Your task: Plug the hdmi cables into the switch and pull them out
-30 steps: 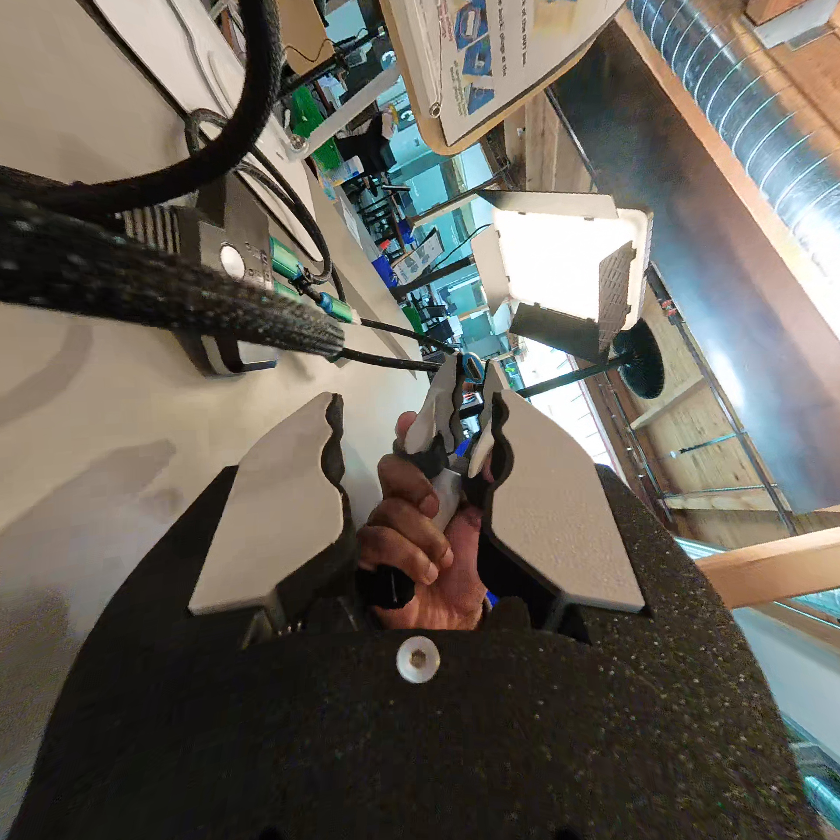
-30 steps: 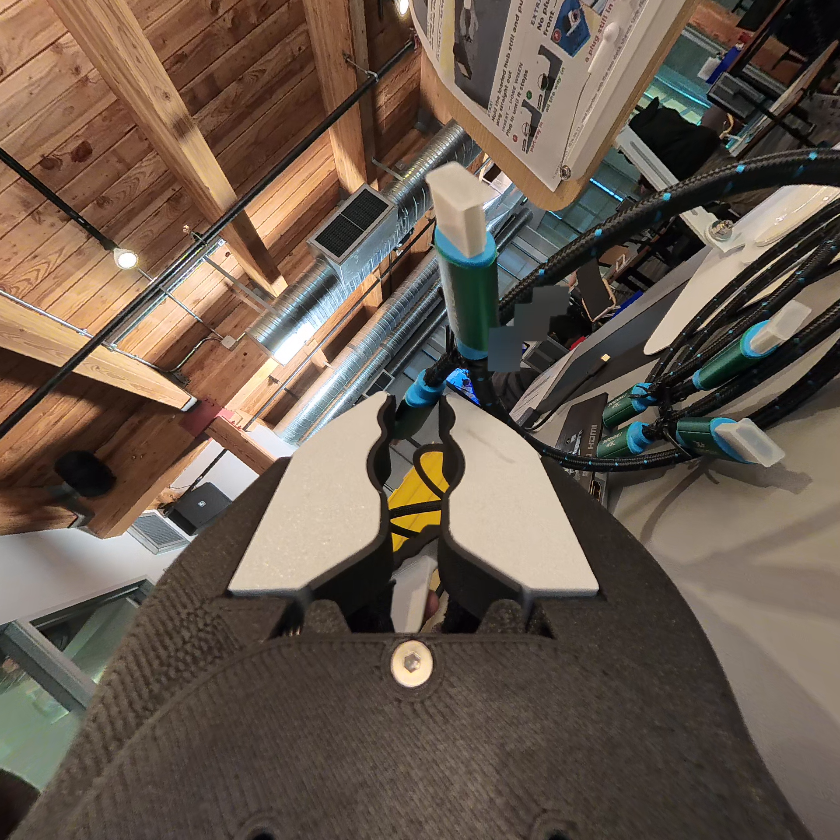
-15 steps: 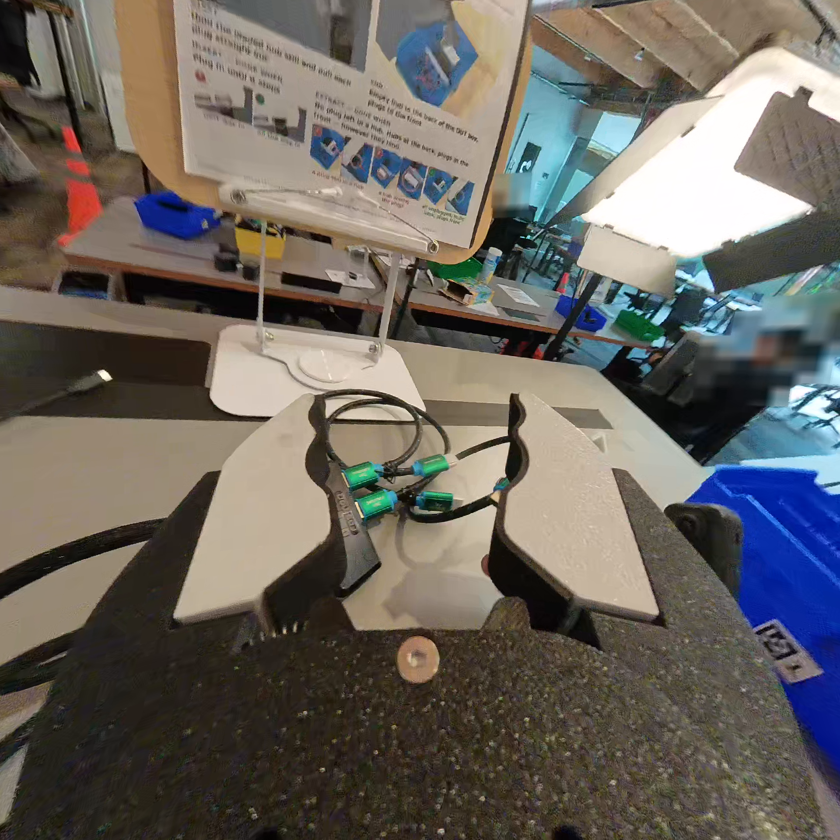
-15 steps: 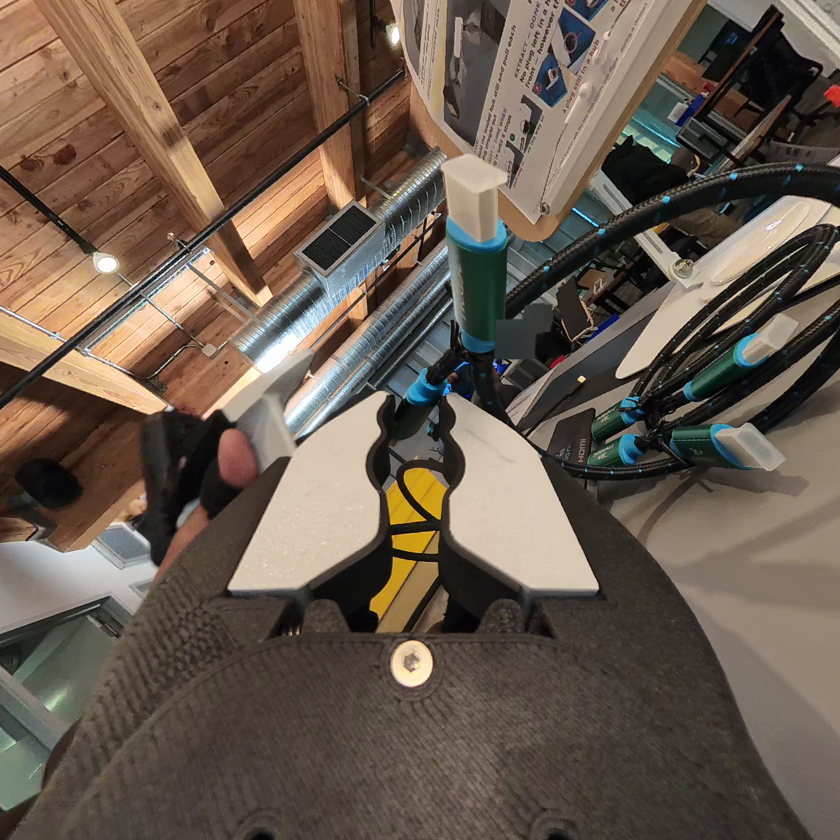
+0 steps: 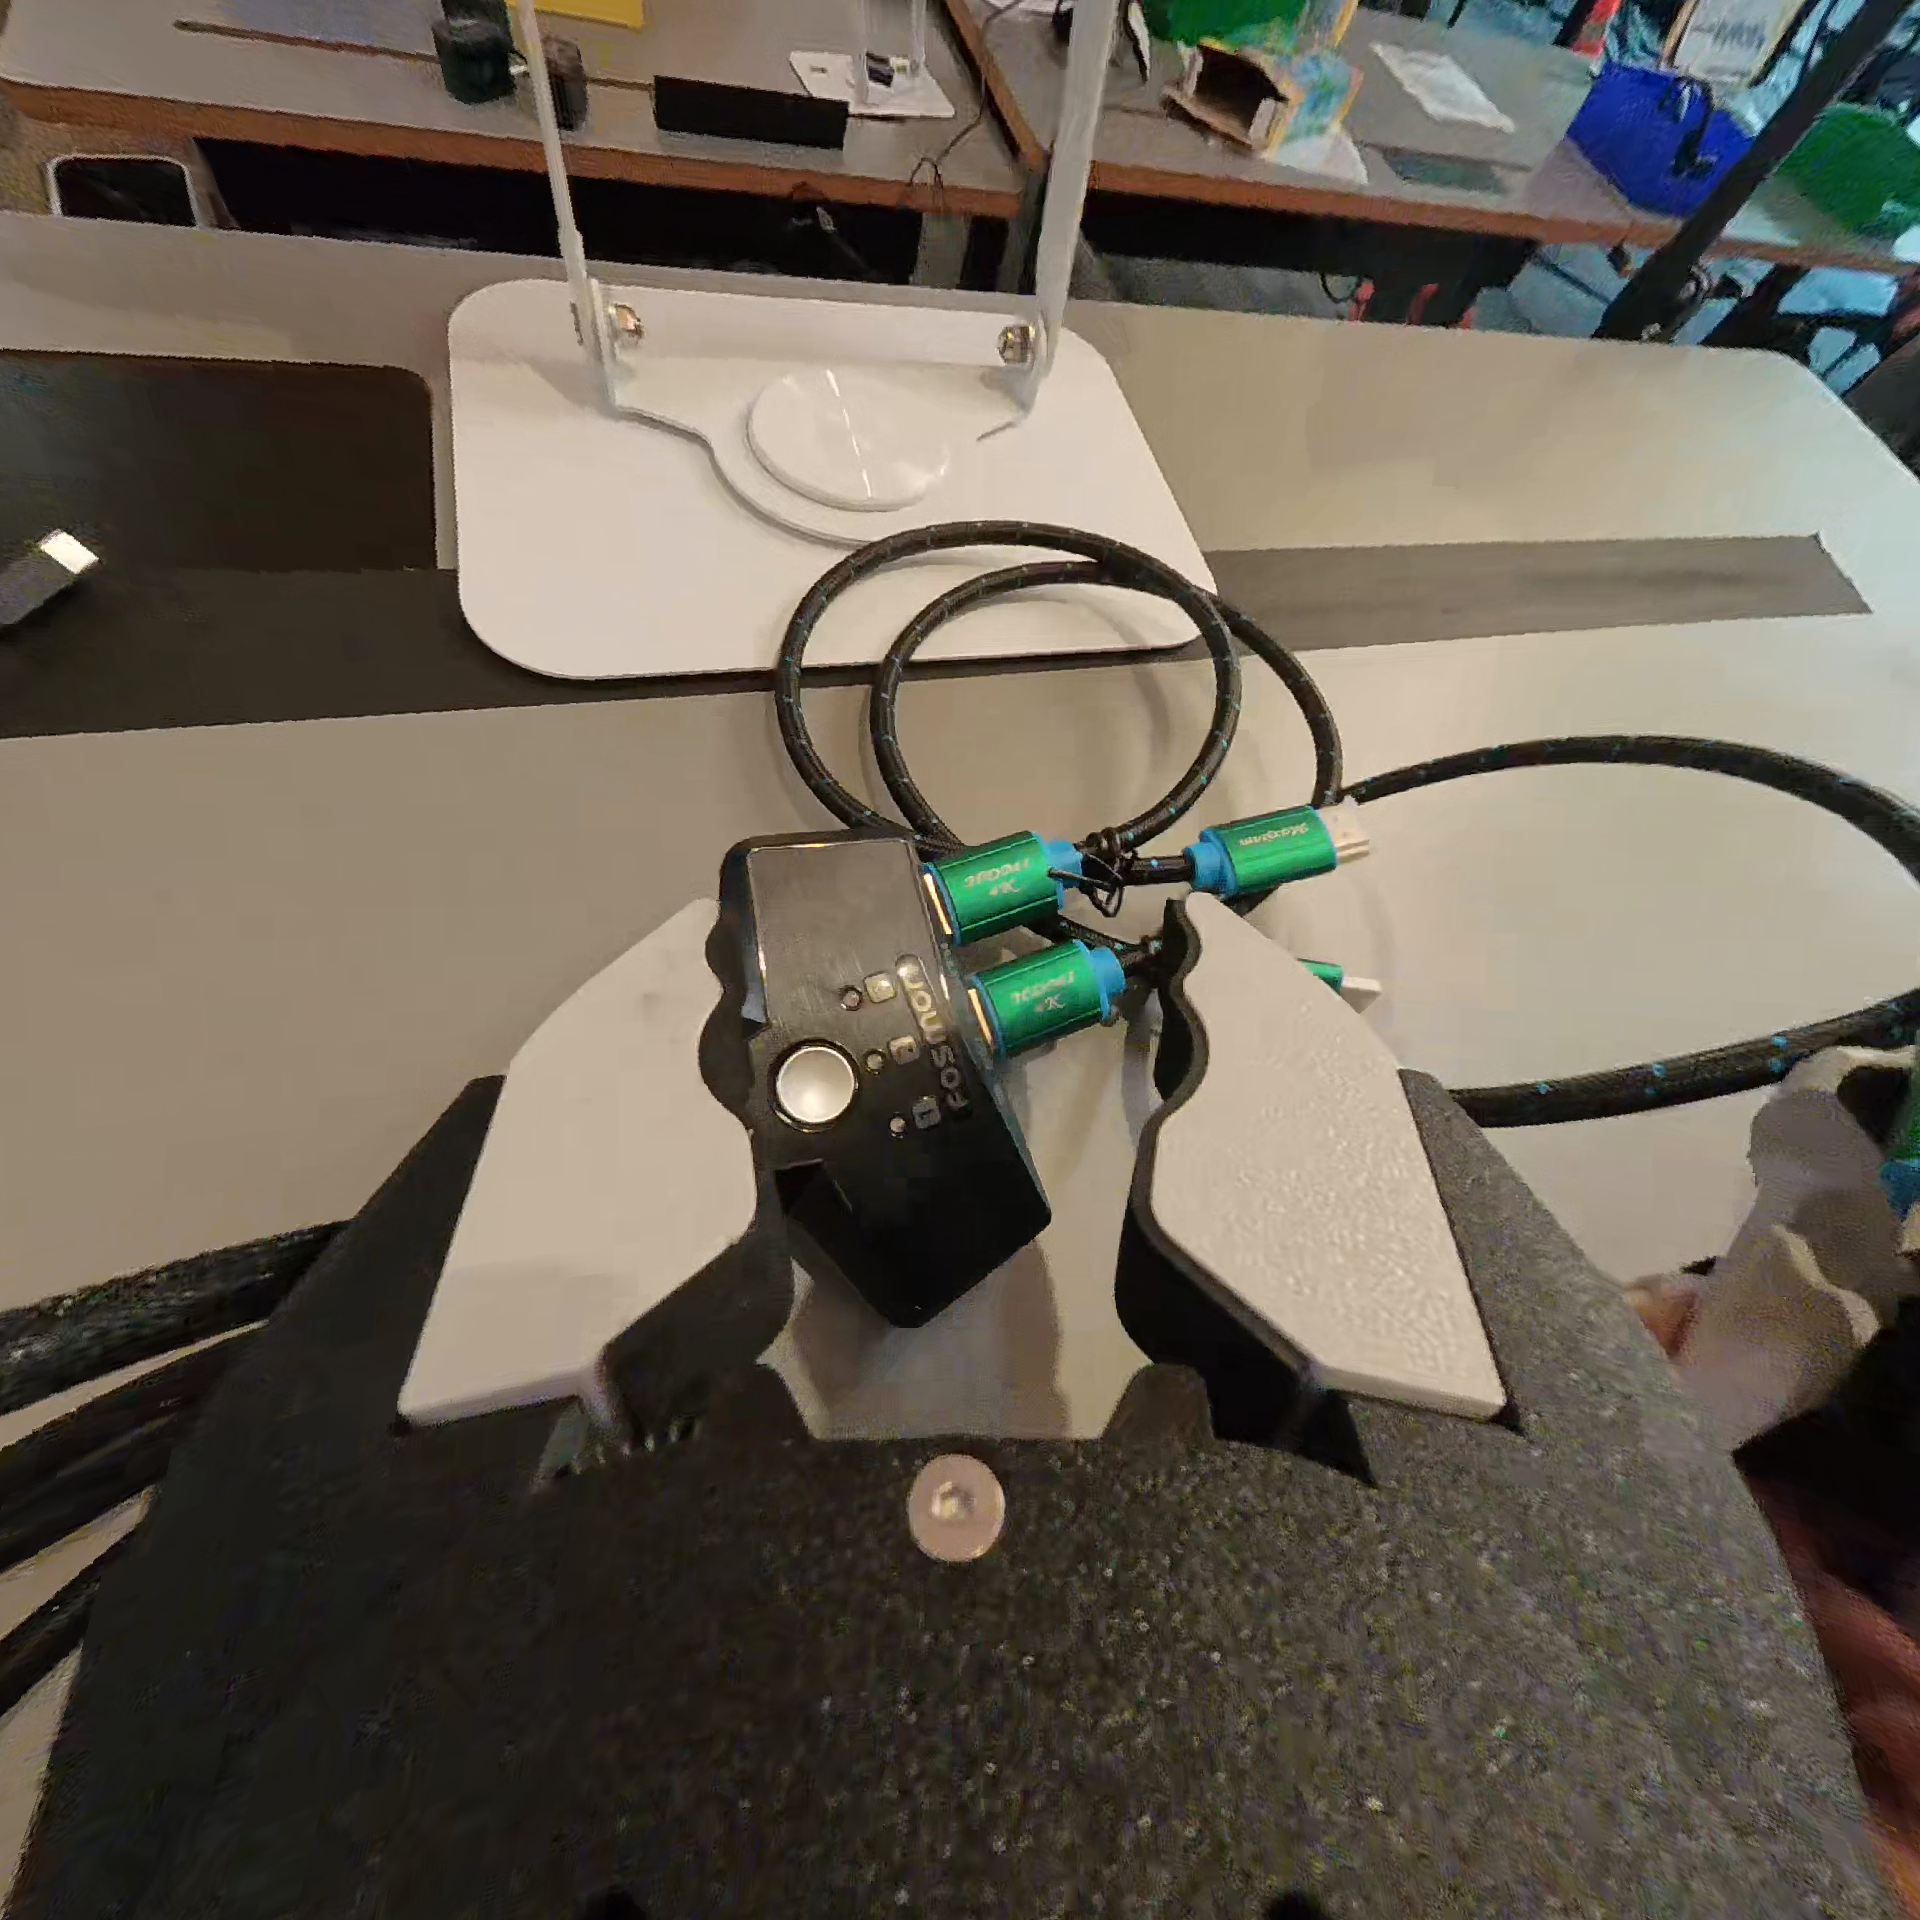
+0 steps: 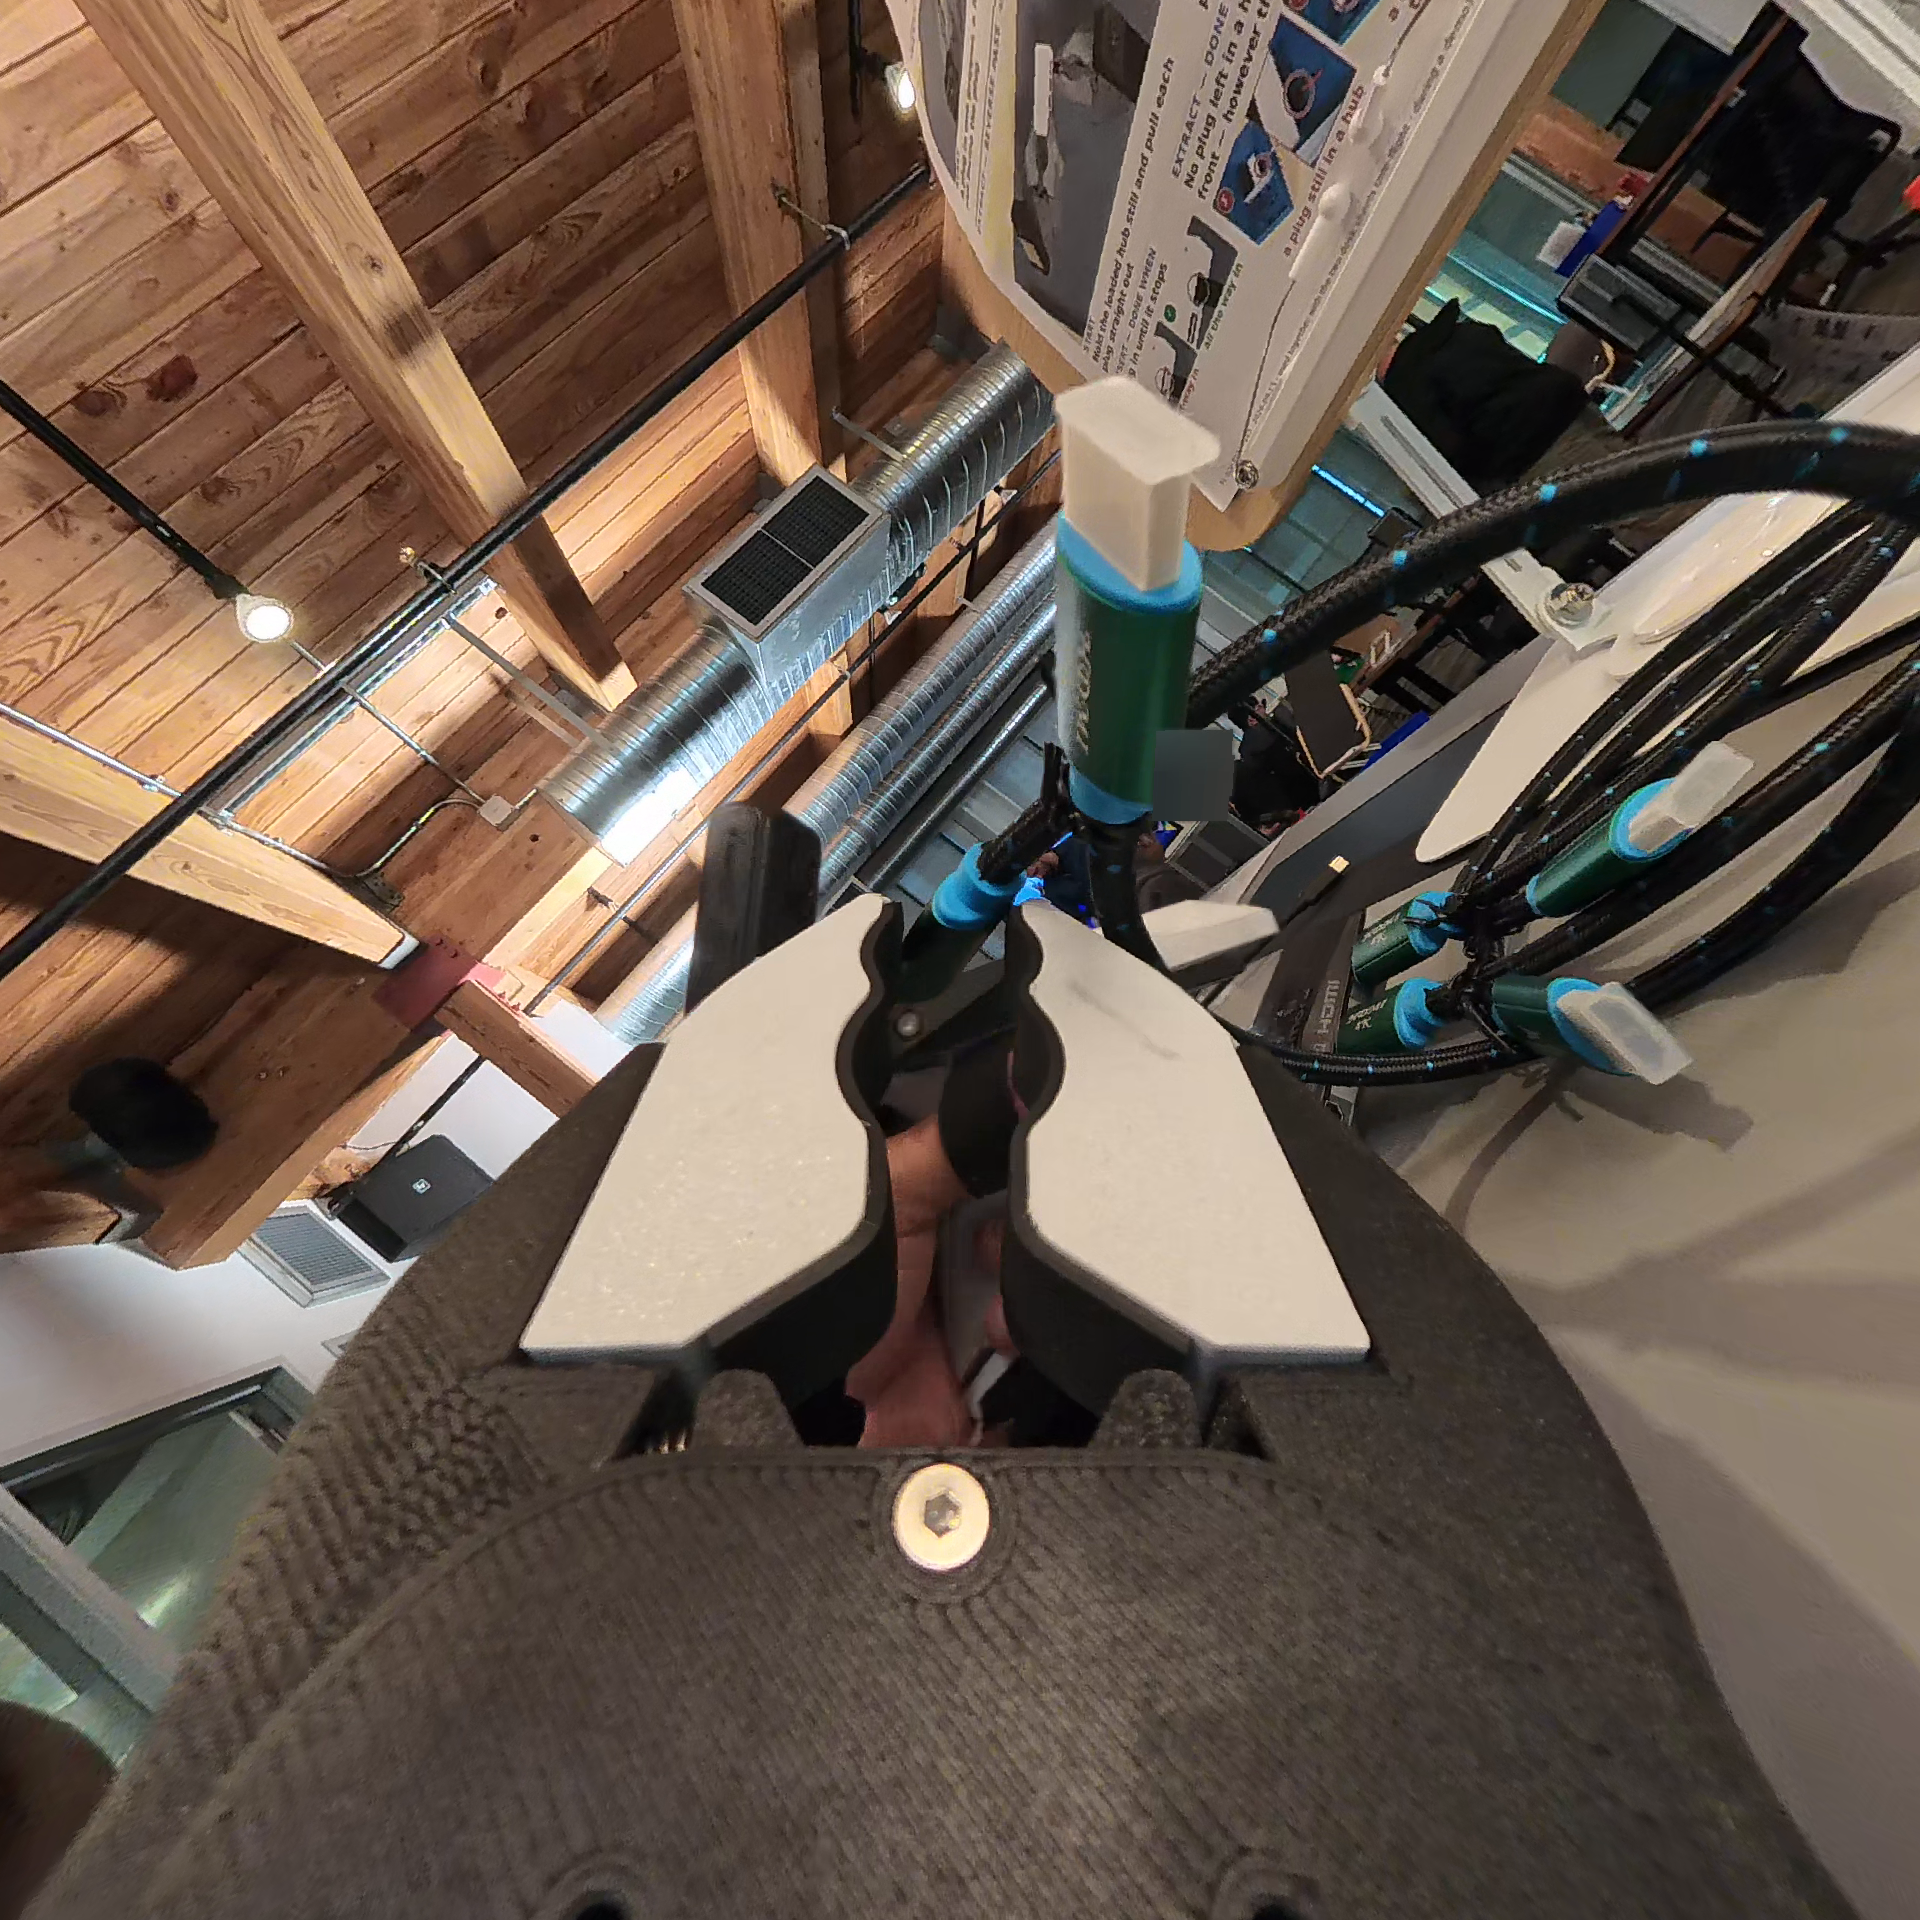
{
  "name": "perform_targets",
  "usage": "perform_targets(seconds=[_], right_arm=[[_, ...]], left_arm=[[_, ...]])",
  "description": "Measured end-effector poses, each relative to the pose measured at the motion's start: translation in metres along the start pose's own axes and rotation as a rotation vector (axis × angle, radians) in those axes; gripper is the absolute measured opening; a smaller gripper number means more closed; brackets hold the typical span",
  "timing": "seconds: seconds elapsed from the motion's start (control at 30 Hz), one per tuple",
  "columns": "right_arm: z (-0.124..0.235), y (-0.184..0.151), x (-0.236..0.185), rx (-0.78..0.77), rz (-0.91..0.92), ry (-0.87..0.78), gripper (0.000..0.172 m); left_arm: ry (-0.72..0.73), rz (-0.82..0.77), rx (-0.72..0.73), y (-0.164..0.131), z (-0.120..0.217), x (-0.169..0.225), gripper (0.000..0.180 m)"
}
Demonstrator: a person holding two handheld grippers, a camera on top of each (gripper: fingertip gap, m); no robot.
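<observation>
In the left wrist view a black hub (image 5: 883, 1060) with a round silver button lies on the grey table (image 5: 312, 883). Two green plugs (image 5: 997, 888) with blue collars sit in its right side. My left gripper (image 5: 940, 920) is open and straddles the hub. Its left finger (image 5: 613, 1143) is right beside the hub and its right finger (image 5: 1299, 1164) stands apart from it. My right gripper (image 6: 954, 920) points up toward the ceiling and is shut on a green plug (image 6: 961, 909) with a blue collar. A second green plug (image 6: 1122, 665) with a white cap rises above it.
A white stand base (image 5: 623, 520) stands behind the hub, with looped braided cables (image 5: 1039, 582) on it. A black mat (image 5: 208, 540) lies at the left. Loose capped plugs (image 6: 1621, 1029) lie at the right. A thick braided cable (image 5: 1662, 769) runs off to the right.
My left gripper opened wider, swung down to the table and now straddles the black hub. My right gripper stayed shut on the green plug and barely moved.
</observation>
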State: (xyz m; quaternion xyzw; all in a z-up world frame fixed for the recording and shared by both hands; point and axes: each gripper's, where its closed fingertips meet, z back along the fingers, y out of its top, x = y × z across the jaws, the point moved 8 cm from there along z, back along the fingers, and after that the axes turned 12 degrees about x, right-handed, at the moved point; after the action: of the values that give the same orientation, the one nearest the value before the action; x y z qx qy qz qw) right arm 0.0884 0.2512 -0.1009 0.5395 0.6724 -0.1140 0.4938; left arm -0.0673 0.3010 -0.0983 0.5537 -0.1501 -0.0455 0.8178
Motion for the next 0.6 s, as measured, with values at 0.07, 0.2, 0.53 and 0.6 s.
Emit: perform_targets(seconds=[0.07, 0.2, 0.53, 0.6], right_arm=[[0.0, 0.0, 0.0, 0.001, -0.001, 0.002, 0.018], [-0.001, 0.002, 0.002, 0.011, -0.003, 0.011, 0.018], [-0.002, 0.003, 0.003, 0.014, -0.004, 0.017, 0.018], [-0.002, 0.004, 0.003, 0.021, -0.004, 0.017, 0.018]], left_arm=[[-0.056, -0.027, -0.027, 0.003, 0.01, 0.01, 0.077], [-0.093, -0.151, 0.085, 0.003, 0.049, 0.02, 0.066], [0.055, -0.411, 0.135, -0.026, 0.04, 0.04, 0.071], [0.091, -0.418, 0.097, -0.021, 0.032, 0.039, 0.08]])
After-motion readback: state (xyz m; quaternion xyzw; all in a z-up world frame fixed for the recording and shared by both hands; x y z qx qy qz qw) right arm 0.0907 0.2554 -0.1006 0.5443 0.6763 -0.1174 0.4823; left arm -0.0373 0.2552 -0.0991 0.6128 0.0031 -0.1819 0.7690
